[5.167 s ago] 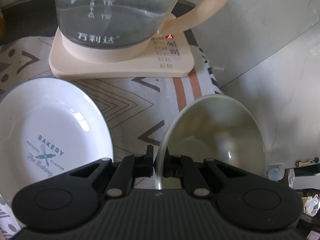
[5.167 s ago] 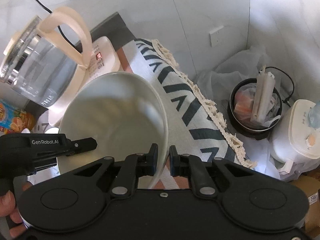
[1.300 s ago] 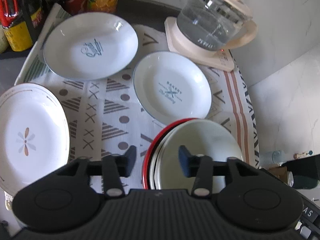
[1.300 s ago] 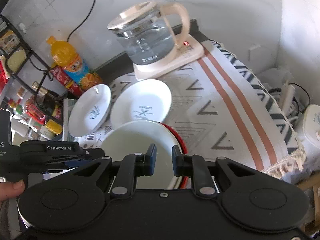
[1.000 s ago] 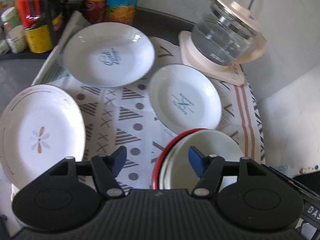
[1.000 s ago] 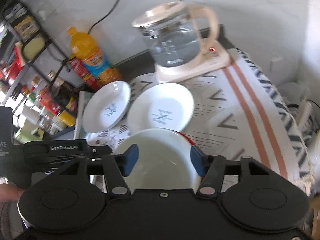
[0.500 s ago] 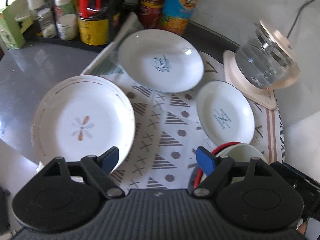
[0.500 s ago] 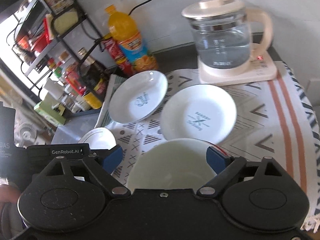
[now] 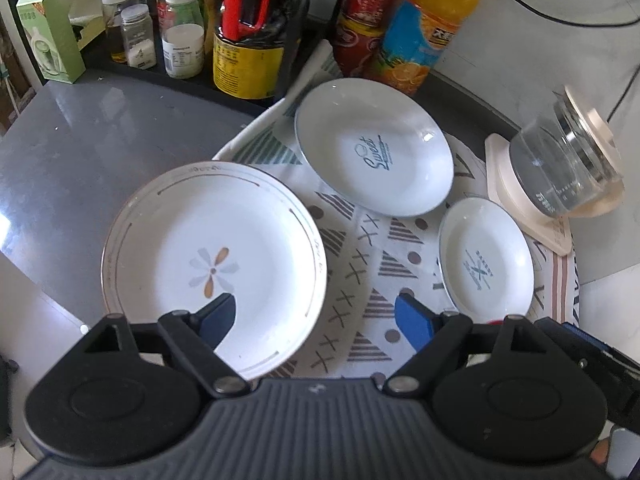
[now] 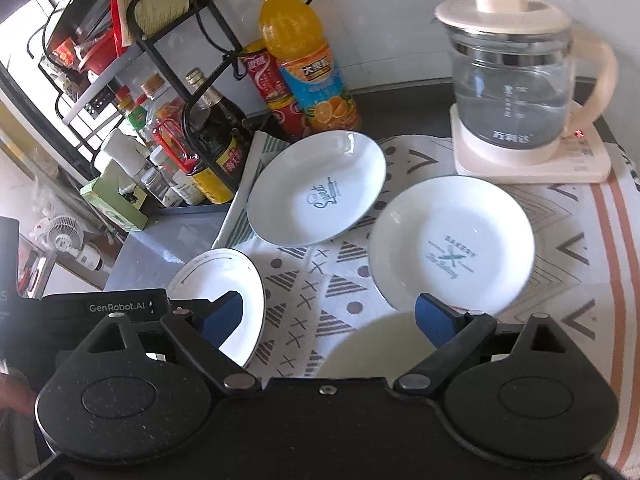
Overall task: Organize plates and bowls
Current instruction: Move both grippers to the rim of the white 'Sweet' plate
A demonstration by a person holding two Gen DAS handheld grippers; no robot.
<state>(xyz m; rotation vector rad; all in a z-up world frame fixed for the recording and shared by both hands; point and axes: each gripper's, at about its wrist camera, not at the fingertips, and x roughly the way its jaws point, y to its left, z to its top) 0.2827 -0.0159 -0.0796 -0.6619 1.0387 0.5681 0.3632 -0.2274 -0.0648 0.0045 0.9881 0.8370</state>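
Note:
Three white plates lie on a patterned cloth point(image 9: 360, 264). A flower plate point(image 9: 212, 264) is at the left, also in the right wrist view point(image 10: 218, 284). A "Sweet" plate point(image 9: 374, 148) point(image 10: 316, 188) is at the back. A "Bakery" plate point(image 9: 486, 260) point(image 10: 452, 244) is at the right. A pale bowl point(image 10: 372, 348) sits on a red-rimmed stack just below the right gripper. My left gripper point(image 9: 316, 316) is open and empty above the flower plate's right edge. My right gripper point(image 10: 328, 320) is open and empty above the bowl.
A glass kettle point(image 10: 512, 80) on a cream base stands at the back right. An orange juice bottle point(image 10: 304, 60), a red can point(image 10: 272, 88), sauce bottles and jars on a black rack point(image 10: 168, 92) line the back left. The grey countertop point(image 9: 80, 140) lies left of the cloth.
Both grippers let go of the pale bowl onto the red-rimmed stack, opened wide and pulled back and up. The left gripper has swung left toward the flower plate.

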